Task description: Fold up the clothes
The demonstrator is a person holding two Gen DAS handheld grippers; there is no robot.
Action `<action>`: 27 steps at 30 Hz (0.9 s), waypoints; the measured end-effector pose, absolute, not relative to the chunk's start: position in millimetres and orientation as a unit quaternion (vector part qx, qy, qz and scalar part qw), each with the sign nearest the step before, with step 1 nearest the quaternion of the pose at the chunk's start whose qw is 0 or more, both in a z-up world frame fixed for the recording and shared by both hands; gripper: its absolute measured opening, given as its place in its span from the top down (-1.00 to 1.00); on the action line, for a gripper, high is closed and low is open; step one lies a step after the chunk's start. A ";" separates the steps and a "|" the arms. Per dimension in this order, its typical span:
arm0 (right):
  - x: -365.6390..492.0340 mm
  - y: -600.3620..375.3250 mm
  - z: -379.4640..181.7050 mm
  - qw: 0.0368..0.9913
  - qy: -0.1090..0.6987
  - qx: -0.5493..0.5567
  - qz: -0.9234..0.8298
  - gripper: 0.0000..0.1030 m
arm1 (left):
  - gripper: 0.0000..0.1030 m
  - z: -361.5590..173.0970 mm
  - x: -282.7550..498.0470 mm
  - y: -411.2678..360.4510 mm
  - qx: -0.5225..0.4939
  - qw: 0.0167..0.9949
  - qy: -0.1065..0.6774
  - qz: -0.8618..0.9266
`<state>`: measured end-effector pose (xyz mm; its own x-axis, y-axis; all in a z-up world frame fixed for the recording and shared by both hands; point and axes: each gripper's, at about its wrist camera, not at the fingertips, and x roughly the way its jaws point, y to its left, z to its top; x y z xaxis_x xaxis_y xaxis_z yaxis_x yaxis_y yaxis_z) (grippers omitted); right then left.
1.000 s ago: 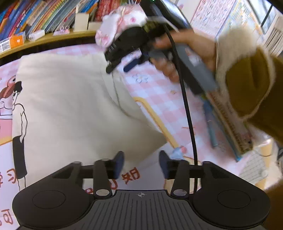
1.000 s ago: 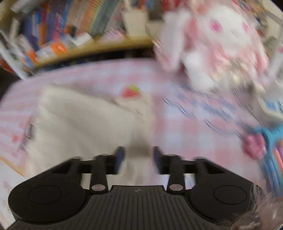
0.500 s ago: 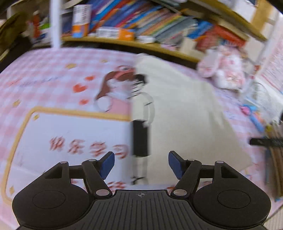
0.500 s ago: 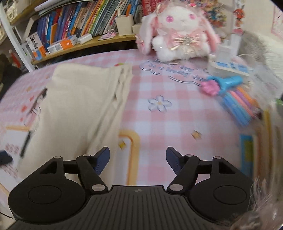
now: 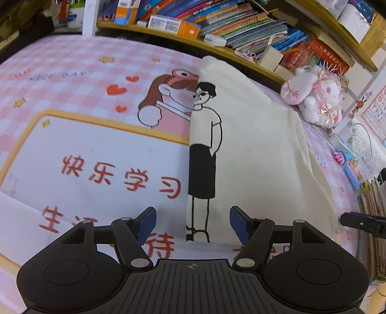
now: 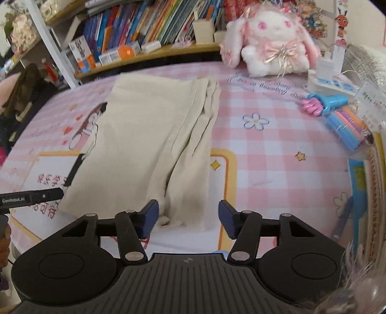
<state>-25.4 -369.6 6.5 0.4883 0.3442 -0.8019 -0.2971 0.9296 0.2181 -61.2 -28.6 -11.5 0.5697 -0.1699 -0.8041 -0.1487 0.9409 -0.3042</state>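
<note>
A cream garment [image 5: 260, 149] lies folded into a long strip on the pink checked table mat [image 5: 72, 72]; a black line figure is printed along its left edge. It also shows in the right wrist view [image 6: 149, 135], with layered folds along its right side. My left gripper [image 5: 193, 224] is open and empty, just short of the garment's near left corner. My right gripper [image 6: 188, 219] is open and empty, just short of the near right corner. The left gripper's tip [image 6: 36, 196] shows at the right view's left edge.
A pink plush rabbit [image 6: 272, 38] sits at the back right. Bookshelves [image 5: 217, 21] line the far edge. A blue and pink toy [image 6: 323, 103], coloured pens [image 6: 347, 128] and notebooks [image 6: 369, 188] lie along the right side.
Both grippers have let go of the garment, opened and pulled back to its near end. The garment now lies flat, folded lengthwise.
</note>
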 end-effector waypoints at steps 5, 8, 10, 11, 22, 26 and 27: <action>-29.2 -355.6 18.3 0.869 0.450 0.012 0.207 0.12 | -0.34 -12.8 -61.3 -32.3 -0.167 0.872 0.461 -0.012; -26.7 -345.2 8.9 0.860 0.467 -0.019 0.203 0.12 | -0.34 -13.0 -59.5 -33.7 -0.169 0.871 0.460 -0.015; -19.1 -342.9 -7.3 0.848 0.496 -0.031 0.184 0.45 | -0.34 -12.8 -58.6 -35.1 -0.166 0.871 0.462 -0.017; -18.0 -345.7 -6.1 0.846 0.499 -0.018 0.185 0.68 | -0.34 -12.6 -58.4 -35.8 -0.163 0.871 0.463 -0.019; -11.1 -377.3 -17.7 0.841 0.517 0.047 0.151 0.81 | -0.34 2.0 -42.3 -26.7 -0.142 0.878 0.455 -0.029; -13.6 -375.2 -8.3 0.846 0.514 0.032 0.134 0.56 | -0.34 9.2 -33.8 -21.4 -0.136 0.882 0.451 -0.033; -14.2 -374.1 -6.3 0.850 0.510 0.030 0.129 0.49 | -0.34 11.0 -31.6 -20.1 -0.134 0.882 0.450 -0.034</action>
